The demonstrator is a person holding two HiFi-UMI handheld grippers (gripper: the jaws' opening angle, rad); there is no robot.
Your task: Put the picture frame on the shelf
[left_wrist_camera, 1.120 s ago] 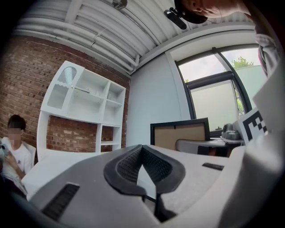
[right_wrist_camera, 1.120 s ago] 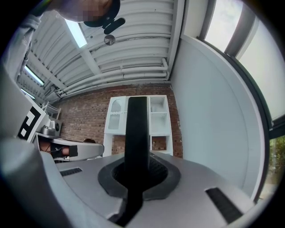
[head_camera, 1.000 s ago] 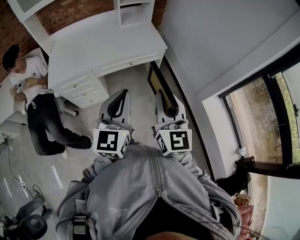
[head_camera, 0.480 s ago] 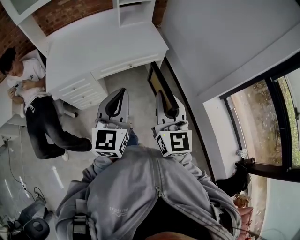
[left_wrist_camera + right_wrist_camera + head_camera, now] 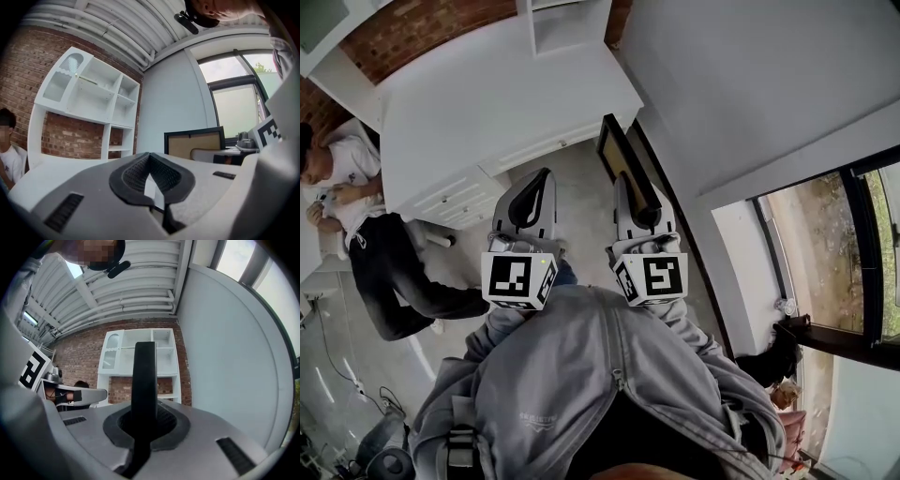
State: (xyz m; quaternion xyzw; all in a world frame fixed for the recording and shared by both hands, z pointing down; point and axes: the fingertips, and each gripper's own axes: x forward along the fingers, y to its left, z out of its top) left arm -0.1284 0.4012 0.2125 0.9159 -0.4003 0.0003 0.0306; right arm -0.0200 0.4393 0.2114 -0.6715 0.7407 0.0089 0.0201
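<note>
The picture frame (image 5: pixel 625 169), black-rimmed with a tan back, stands edge-up in my right gripper (image 5: pixel 640 217), which is shut on its lower edge. In the right gripper view the frame's black edge (image 5: pixel 144 376) rises between the jaws, with the white shelf unit (image 5: pixel 140 357) straight behind it. My left gripper (image 5: pixel 531 199) is level beside the right one, shut, with nothing held. From the left gripper view the frame (image 5: pixel 194 143) shows at the right and the shelf unit (image 5: pixel 89 93) stands against the brick wall. The shelf's foot (image 5: pixel 567 23) sits on the desk.
A white desk (image 5: pixel 487 103) with drawers lies just ahead under the shelf. A seated person (image 5: pixel 356 216) is at the left. A white wall (image 5: pixel 741 84) and a window (image 5: pixel 844 244) run along the right. Cables lie on the floor at lower left.
The desk and shelf have come nearer and shifted right in the head view. Both grippers have moved forward with the frame still gripped in the right one.
</note>
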